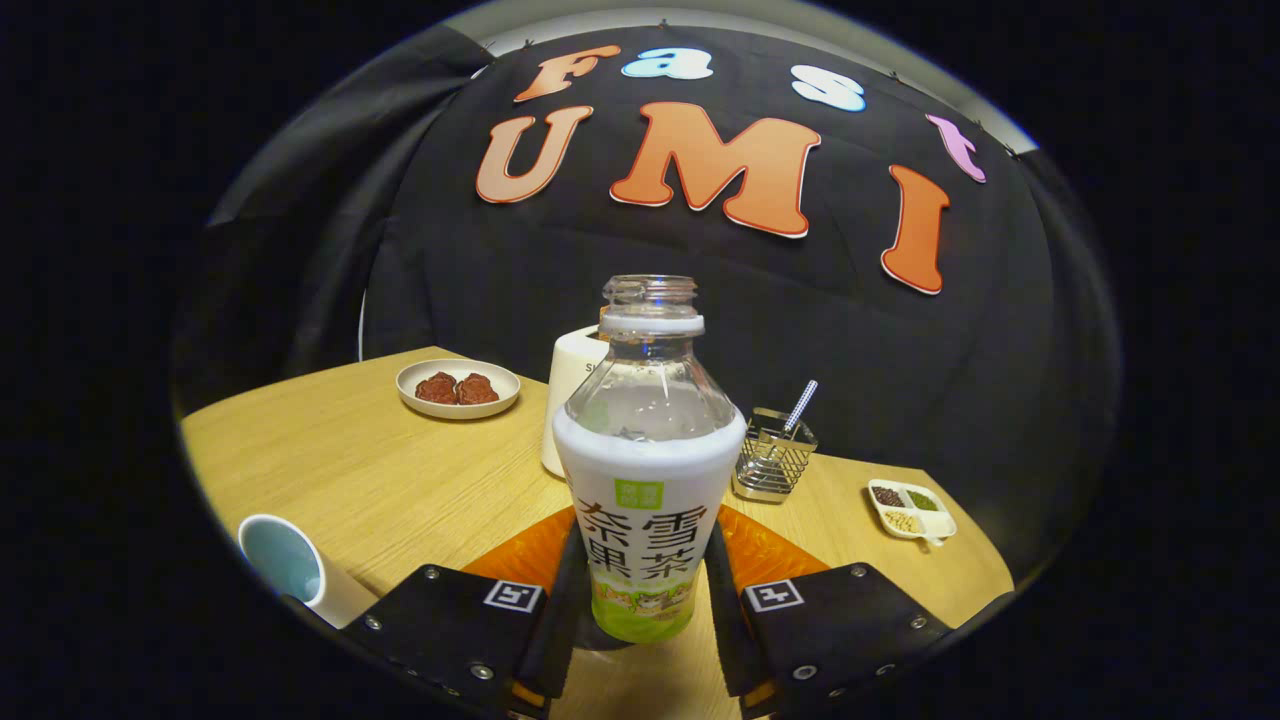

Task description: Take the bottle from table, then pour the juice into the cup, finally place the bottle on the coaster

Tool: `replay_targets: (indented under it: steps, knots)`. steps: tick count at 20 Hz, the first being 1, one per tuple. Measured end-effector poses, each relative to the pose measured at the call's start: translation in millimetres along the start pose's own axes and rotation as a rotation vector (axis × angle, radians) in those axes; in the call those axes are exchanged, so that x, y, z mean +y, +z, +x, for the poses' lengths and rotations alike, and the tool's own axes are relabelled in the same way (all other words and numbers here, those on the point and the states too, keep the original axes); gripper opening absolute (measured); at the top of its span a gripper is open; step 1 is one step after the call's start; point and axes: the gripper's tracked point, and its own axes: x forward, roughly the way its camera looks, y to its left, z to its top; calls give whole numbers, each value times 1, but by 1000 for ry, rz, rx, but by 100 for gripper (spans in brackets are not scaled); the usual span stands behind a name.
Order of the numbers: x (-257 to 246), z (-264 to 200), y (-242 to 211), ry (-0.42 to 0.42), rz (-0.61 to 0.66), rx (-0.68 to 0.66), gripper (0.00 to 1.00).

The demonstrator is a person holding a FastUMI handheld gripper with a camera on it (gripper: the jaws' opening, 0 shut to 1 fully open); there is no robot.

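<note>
A capless clear bottle [645,450] with a white and green label stands upright between my fingers. My gripper [640,545] is shut on its lower body, one finger pressing on each side. An orange coaster [770,550] lies on the wooden table [380,470] right under and behind the bottle; I cannot tell whether the bottle's base rests on it or hangs just above. A white cup [285,565] with a pale blue inside sits to the left of my left finger, tipped toward me in this view.
Behind the bottle stands a white cylinder [570,385]. A plate with two brown pieces [458,388] sits at the far left. A wire holder with a straw [773,455] and a small divided dish of beans [910,508] are to the right.
</note>
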Motion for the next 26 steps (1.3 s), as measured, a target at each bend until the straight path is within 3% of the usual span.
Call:
replay_targets:
  steps: [7, 15, 19, 23, 26]
  knots:
    - [16, 12, -8, 66, 123, 10, 59]
    - [19, 13, -15, 62, 120, 16, 60]
    - [27, 4, -10, 111, 173, 25, 68]
    - [12, -20, 20, 100, 167, -44, 89]
    - [-4, -55, 55, 85, 167, -128, 94]
